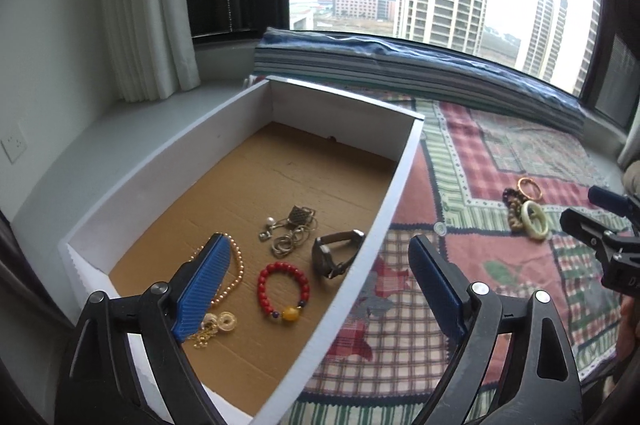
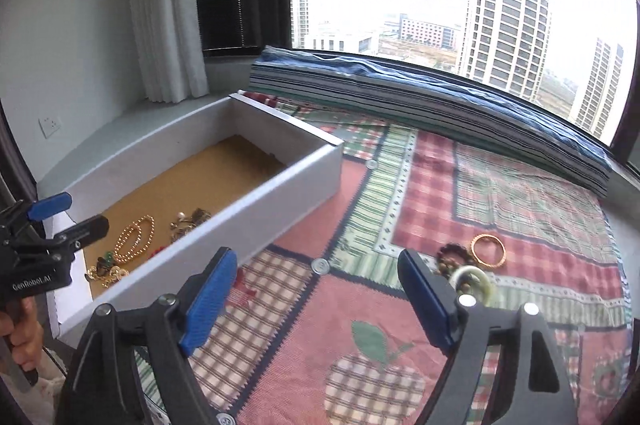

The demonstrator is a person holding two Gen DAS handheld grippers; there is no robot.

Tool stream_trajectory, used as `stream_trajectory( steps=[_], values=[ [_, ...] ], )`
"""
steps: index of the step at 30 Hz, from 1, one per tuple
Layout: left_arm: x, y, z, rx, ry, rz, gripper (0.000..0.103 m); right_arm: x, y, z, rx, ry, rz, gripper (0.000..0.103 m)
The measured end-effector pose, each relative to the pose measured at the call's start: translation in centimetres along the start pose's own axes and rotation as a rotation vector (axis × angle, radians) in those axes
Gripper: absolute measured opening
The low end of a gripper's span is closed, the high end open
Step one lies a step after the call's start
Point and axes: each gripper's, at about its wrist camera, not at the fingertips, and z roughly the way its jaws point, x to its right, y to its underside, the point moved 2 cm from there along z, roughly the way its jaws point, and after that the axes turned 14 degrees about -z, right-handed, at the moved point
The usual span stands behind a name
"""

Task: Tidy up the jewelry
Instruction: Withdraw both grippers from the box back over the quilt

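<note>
The left gripper [image 1: 316, 277] hangs with fingers spread wide over the white box [image 1: 384, 209], the red bead bracelet [image 1: 283, 289] lying between them at lower centre. The right gripper [image 2: 316, 293] is also agape, the pale ring [image 2: 474, 283] just past its right-hand fingertip on the quilt [image 2: 360, 305]

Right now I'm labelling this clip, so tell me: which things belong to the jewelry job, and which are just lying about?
Job:
box
red bead bracelet
watch
pearl strand
gold bangle
pale ring
dark bead bracelet

Lying about:
patchwork cloth
folded striped bedding
curtain
</note>
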Motion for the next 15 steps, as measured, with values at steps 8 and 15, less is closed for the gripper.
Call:
stream_trajectory(
  steps=[8,15],
  values=[
    [2.9,3.4,-1.0,-0.032,0.089,0.043,0.099,2.1,6.0,-3.7,0.022,0.03,0.088,0.085],
    [5.9,9.1,0.8,-0.171,0.176,0.113,0.099,2.6,13.1,-6.6,0.0,0.041,0.162,0.092]
  ],
)
